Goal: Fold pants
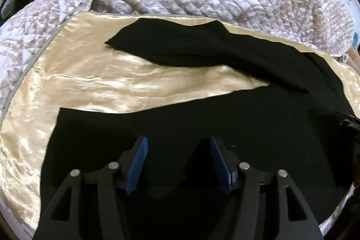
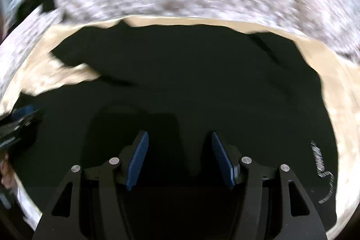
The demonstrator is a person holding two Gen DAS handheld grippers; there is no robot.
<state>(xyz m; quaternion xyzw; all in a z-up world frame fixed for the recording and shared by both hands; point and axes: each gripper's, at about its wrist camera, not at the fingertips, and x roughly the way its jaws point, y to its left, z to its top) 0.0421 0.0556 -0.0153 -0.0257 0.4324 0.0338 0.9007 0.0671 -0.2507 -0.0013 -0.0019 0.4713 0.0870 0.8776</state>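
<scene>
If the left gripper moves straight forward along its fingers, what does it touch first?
Most likely the black fabric pants: the open left gripper points over the near leg. Beyond lies the shiny cream satin sheet. Depth is unclear.

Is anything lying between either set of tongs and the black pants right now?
Nothing visible. The left tongs and right tongs both hang open directly over the black pants, which lie spread on the cream satin sheet. The right view is motion-blurred, but shows only dark fabric ahead.
</scene>
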